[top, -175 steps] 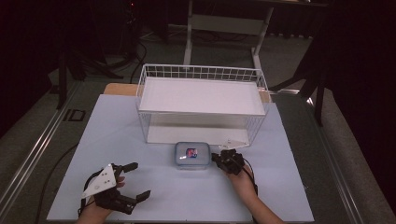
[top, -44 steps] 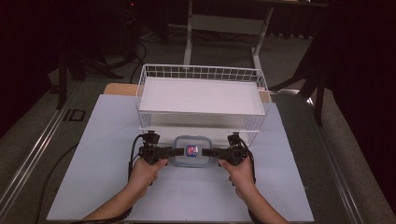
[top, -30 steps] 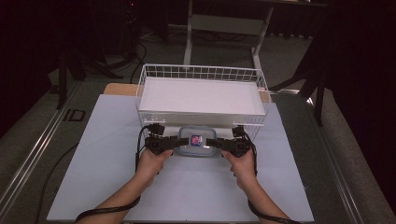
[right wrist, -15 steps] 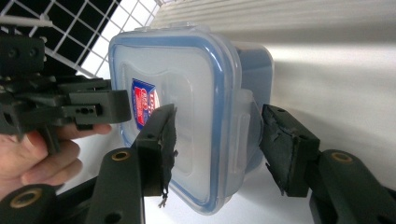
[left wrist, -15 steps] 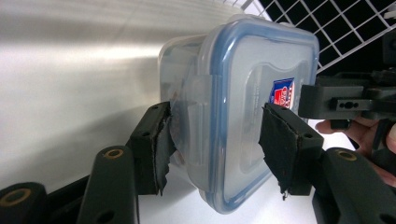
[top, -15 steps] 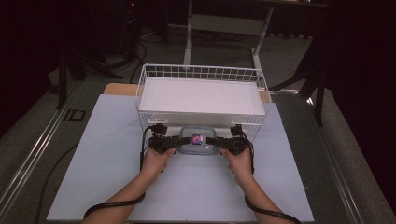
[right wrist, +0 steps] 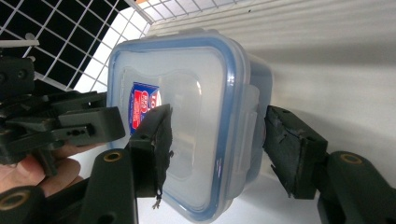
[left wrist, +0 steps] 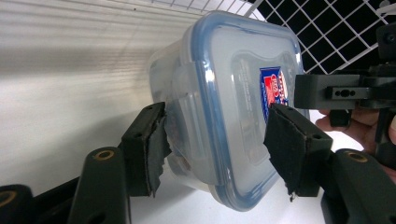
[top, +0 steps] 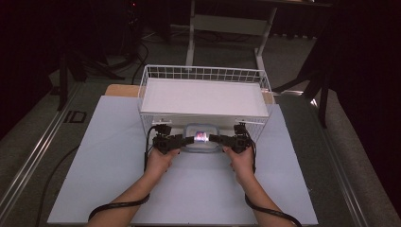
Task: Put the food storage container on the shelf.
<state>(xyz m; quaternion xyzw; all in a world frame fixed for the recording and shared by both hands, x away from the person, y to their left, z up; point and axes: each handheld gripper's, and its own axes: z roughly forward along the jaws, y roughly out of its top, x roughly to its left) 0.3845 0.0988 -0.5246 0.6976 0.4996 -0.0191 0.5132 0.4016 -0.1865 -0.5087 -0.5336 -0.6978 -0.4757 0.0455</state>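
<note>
A clear plastic container [top: 201, 138] with a blue-rimmed lid and a red and blue label sits on the white table mat [top: 118, 161], against the front wall of a white wire basket [top: 203, 73]. My left gripper [top: 187, 140] is at its left end and my right gripper [top: 215, 138] at its right end. In the left gripper view the container [left wrist: 224, 107] lies between the jaws, which have just been opening, and the pad [left wrist: 292, 149] on the lid side stands slightly off it. In the right gripper view the container [right wrist: 201, 93] lies between jaws that have also been opening, with a gap at the base-side pad [right wrist: 292, 154].
The basket has a white board as its floor and stands at the far middle of the mat. A desk frame [top: 227, 23] stands behind the table. Bare mat lies left, right and in front of the hands. Cables trail from both grippers toward me.
Since the earliest frame my left gripper has come from the near left to the container. Both grippers moved the container away from me to the basket front. It has hardly shifted lately.
</note>
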